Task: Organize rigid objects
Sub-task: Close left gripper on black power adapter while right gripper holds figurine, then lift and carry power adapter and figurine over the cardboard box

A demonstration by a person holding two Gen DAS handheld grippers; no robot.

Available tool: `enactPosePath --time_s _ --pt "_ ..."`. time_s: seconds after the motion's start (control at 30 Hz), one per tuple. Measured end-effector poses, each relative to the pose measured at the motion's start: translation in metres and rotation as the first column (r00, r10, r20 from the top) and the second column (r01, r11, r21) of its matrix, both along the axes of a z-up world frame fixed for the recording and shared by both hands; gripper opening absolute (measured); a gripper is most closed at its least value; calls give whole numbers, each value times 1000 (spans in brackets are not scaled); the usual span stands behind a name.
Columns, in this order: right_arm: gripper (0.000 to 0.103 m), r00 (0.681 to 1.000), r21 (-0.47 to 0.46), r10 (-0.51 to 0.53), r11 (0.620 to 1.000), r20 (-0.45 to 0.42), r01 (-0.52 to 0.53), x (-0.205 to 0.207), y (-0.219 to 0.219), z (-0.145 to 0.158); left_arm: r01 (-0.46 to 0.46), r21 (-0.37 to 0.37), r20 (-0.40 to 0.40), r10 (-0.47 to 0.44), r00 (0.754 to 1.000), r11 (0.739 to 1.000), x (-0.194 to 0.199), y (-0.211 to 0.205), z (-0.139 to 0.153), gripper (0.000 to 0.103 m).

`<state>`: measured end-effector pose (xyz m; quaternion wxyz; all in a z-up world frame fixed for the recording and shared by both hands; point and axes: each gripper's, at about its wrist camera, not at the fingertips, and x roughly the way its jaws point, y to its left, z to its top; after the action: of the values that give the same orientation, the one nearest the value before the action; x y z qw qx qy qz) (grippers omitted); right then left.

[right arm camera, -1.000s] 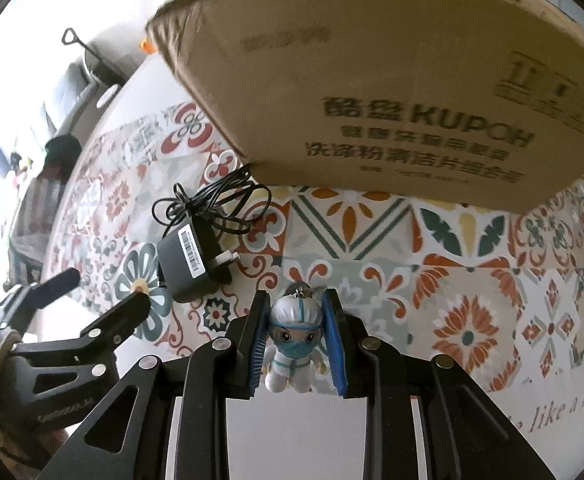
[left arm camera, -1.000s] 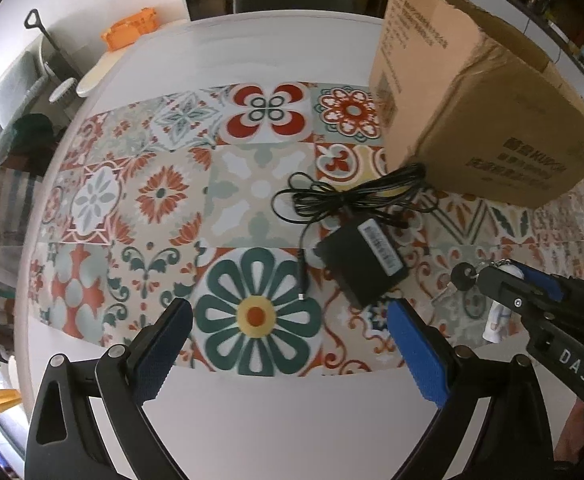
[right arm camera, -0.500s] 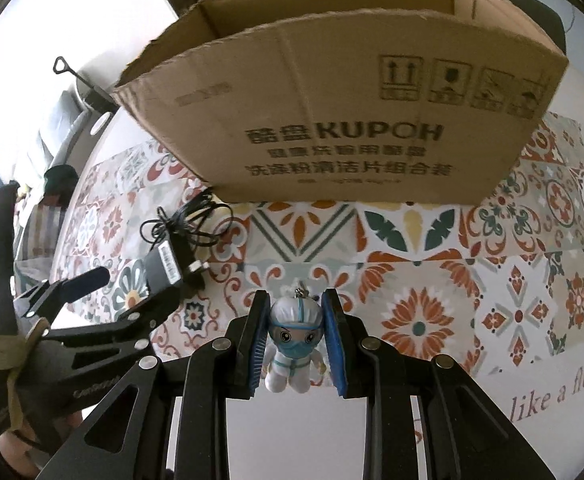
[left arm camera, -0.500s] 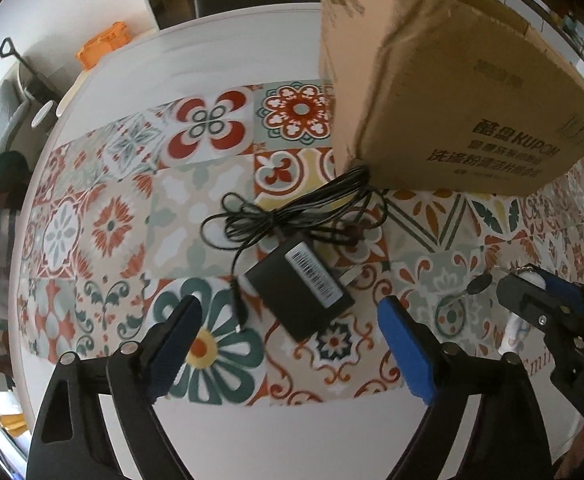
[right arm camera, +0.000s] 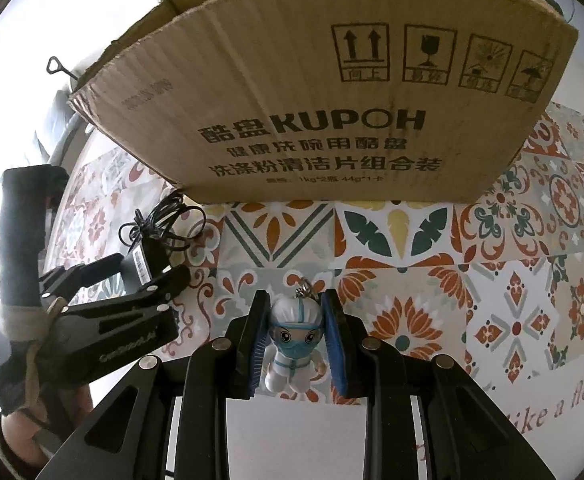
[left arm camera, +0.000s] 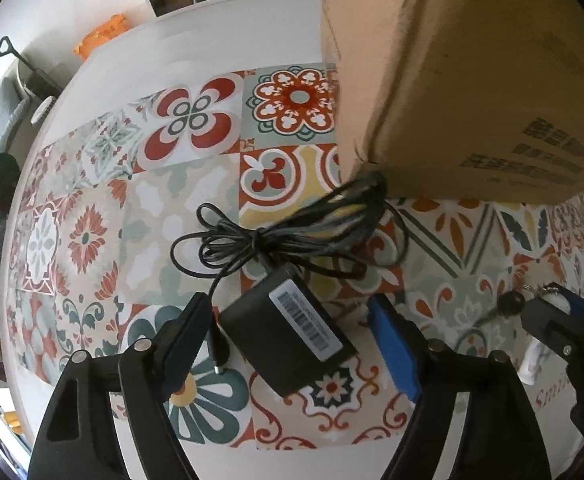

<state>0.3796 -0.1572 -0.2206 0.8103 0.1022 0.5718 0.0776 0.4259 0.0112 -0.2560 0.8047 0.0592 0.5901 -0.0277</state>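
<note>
Smooth black boxy plastic charger (left arm camera: 288, 330) between your left gripper's (left arm camera: 288, 344) closing jaws, untouched; your right gripper (right arm camera: 295, 340) tight around the little white toy figure (right arm camera: 293, 344).

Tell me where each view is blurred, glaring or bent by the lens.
Left wrist view: the brown cardboard box is smeared, its print unreadable; the black power adapter stays fairly sharp. Right wrist view: a blown-out white patch at upper left, crisp box lettering, and fisheye bowing of the box's top edge.
</note>
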Motion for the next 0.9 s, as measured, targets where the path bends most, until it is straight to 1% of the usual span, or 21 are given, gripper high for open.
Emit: enactPosePath --time_s 0.03,0.1,0.23,0.37,0.5,0.63,0.8,0.9 --pt "27 1000 1 1 1000 -2 -1 2 2 -2 -2 0 2 2 1000 1000 1 0 0 78" --pt "27 1000 -1 4 1000 -5 -4 3 3 -4 -1 -16 2 1 1000 1000 -1 -1 0 70" --pt "27 1000 0 12 1000 -8 -12 4 4 -5 -7 -32 -2 6 1000 999 -2 3 -1 70" --pt "27 1000 3 21 1000 -10 -21 4 9 -8 -3 -60 -9 3 1000 998 -13 5 3 70" --pt "27 1000 0 28 1000 -5 -28 2 12 -7 9 -64 18 -8 1000 998 -29 6 12 70" --pt "27 999 -7 39 999 1 -39 -4 15 -5 5 -75 21 -4 1000 997 -42 9 19 70" --pt "27 999 -8 42 999 12 -42 -11 15 2 1 -82 59 4 998 997 -60 9 40 70" --pt "27 998 -14 44 999 33 -44 -19 13 14 8 -85 94 0 996 996 -70 6 60 70"
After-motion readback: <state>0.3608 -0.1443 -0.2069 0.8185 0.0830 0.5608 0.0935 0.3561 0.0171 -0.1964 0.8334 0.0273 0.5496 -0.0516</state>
